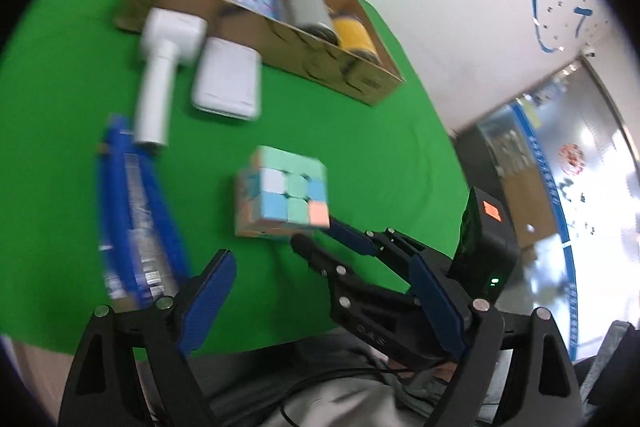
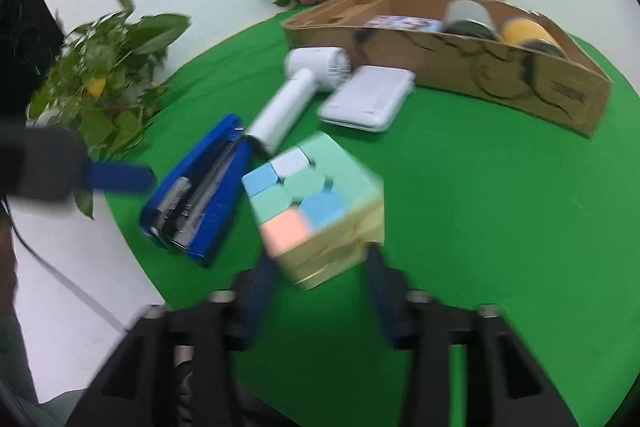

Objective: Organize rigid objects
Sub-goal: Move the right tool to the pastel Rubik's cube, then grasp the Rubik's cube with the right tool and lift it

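Observation:
A pastel puzzle cube [image 2: 316,203] sits tilted near the front of the green table [image 2: 480,227]. My right gripper [image 2: 320,259] is shut on its lower part, one blue pad on each side. In the left wrist view the same cube [image 1: 286,193] has the right gripper [image 1: 322,241] at its lower right corner. My left gripper [image 1: 320,259] stands open with nothing between its pads, just in front of the cube. One of its blue fingers [image 2: 116,178] shows blurred at the left of the right wrist view, beside a blue stapler [image 2: 200,195].
A white handheld fan [image 2: 296,95] and a flat white case [image 2: 368,97] lie behind the cube. A cardboard box [image 2: 520,79] at the back holds a grey can [image 2: 468,13], a yellow can [image 2: 524,31] and a colourful packet. Potted plants [image 2: 108,67] stand at the table's left edge.

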Demonstrator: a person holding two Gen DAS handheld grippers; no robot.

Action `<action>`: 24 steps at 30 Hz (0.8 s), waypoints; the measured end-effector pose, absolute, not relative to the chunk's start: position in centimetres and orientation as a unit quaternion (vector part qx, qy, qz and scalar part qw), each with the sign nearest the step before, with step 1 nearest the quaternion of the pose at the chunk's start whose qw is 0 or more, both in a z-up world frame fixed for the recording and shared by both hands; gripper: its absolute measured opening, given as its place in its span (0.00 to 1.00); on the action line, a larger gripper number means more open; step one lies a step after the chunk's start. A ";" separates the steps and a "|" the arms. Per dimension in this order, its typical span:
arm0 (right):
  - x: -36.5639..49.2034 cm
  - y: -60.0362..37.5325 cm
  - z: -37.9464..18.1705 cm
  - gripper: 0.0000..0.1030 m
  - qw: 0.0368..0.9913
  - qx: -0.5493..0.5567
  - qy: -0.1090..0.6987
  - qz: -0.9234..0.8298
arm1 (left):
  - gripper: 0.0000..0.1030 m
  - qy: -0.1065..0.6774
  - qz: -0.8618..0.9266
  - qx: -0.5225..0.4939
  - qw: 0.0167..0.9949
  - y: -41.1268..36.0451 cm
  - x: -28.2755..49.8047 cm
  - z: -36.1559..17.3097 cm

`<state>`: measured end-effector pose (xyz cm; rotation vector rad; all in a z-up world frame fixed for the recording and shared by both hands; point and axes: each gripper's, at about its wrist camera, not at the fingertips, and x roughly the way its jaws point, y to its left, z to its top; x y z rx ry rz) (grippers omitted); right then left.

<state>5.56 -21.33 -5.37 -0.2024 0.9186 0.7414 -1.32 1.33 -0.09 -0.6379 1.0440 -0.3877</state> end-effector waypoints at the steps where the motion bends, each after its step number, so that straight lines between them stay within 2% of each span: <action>1: 5.8 -22.1 -5.5 0.31 0.831 -0.094 0.431 0.338 | 0.86 0.486 -0.189 -0.301 0.799 0.9 -0.8 -0.2; 4: 6.7 -24.6 -5.7 0.34 0.828 -0.062 0.440 0.343 | 0.86 0.489 -0.196 -0.309 0.792 0.2 0.8 -0.8; 5: 6.8 -25.3 -5.5 0.43 0.831 -0.058 0.430 0.347 | 0.86 0.490 -0.188 -0.312 0.792 0.2 1.5 -1.1; 6: 6.7 -25.8 -5.3 0.58 0.835 -0.056 0.419 0.353 | 0.86 0.494 -0.177 -0.314 0.791 0.6 2.1 -1.4; 8: 6.5 -26.2 -4.7 0.70 0.836 -0.050 0.403 0.368 | 0.86 0.504 -0.157 -0.318 0.788 0.9 3.3 -2.4; 10: 6.5 -25.8 -4.6 0.70 0.831 -0.054 0.401 0.381 | 0.82 0.519 -0.157 -0.323 0.776 0.9 4.2 -3.4; 12: 6.6 -24.7 -4.9 0.70 0.827 -0.069 0.404 0.386 | 0.61 0.535 -0.163 -0.330 0.761 0.5 5.1 -4.5; 14: 6.8 -23.5 -5.3 0.70 0.819 -0.079 0.406 0.397 | 0.48 0.548 -0.174 -0.335 0.746 -0.1 5.6 -5.4; 19: 6.9 -22.0 -5.5 0.70 0.818 -0.117 0.398 0.398 | 0.54 0.563 -0.196 -0.345 0.725 -1.4 6.1 -6.7; 22: 7.8 -22.2 -5.8 0.66 0.810 -0.122 0.412 0.398 | 0.57 0.565 -0.198 -0.351 0.720 -1.4 6.6 -7.1; 24: 7.9 -22.4 -5.8 0.63 0.808 -0.125 0.417 0.398 | 0.64 0.567 -0.194 -0.351 0.720 -1.3 6.8 -7.3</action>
